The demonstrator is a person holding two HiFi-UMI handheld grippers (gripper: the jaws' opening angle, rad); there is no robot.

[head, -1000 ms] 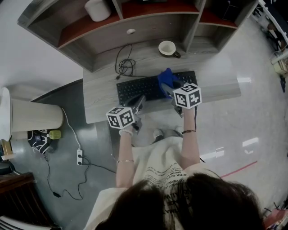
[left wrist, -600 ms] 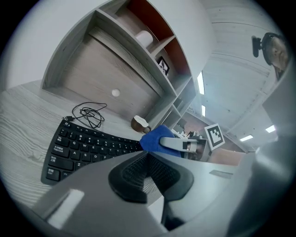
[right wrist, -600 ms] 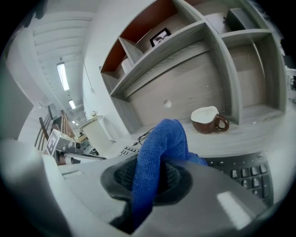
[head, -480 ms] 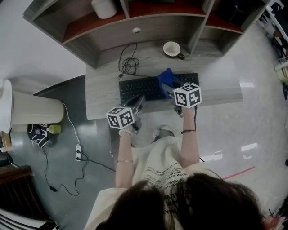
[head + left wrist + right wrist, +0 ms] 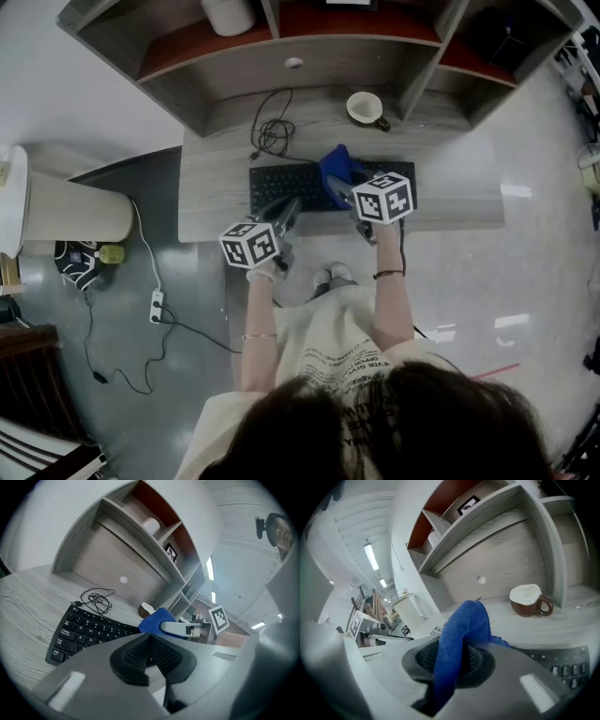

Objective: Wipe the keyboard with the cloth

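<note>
Blue cloth point(image 5: 461, 634) is pinched tight in the right gripper point(image 5: 347, 190), its folds bulging up out of the clamped jaws and hanging over the middle-right stretch of the black keyboard point(image 5: 286, 186). I can't tell whether it is touching the keys. The left gripper point(image 5: 150, 654) has its ribbed pads pressed together with nothing between them, tips hovering by the keyboard's near edge on the left. The keyboard lies flat on the grey wood desk point(image 5: 211, 192). Behind it sits a loose coil of black cable point(image 5: 272, 136), and off to the right a brown cup point(image 5: 529, 599) stands upright, its inside white. Up in the shelf unit point(image 5: 309, 80), the left red-floored compartment holds a white roll point(image 5: 230, 14), and the middle compartment holds a small framed picture point(image 5: 468, 504).
</note>
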